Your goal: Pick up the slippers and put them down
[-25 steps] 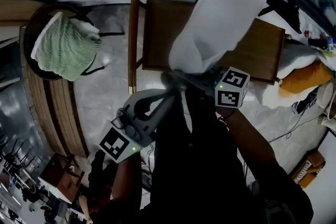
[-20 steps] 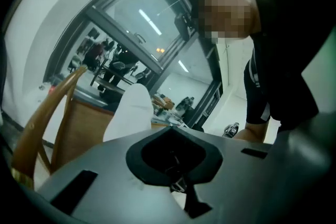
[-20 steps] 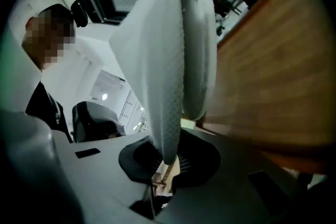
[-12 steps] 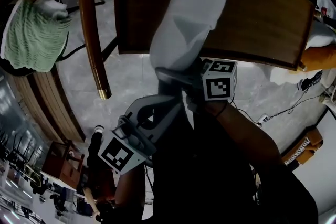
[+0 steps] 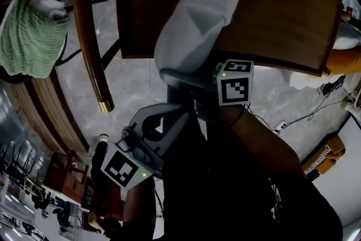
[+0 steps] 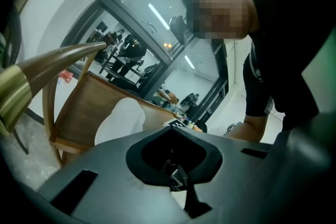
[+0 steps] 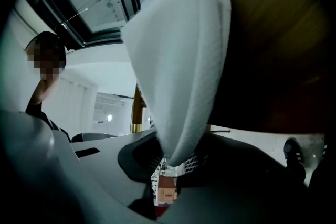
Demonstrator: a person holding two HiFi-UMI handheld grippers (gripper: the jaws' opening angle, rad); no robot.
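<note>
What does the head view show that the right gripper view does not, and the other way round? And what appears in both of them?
Only the head view: the green knitted cloth at the left, the left gripper and the orange object at the right edge.

Only the right gripper view: the right gripper seen from close, its fingers closed on the end of the white slipper, and a person at the left.

Both: that slipper, and the wooden chair seat behind it.
</note>
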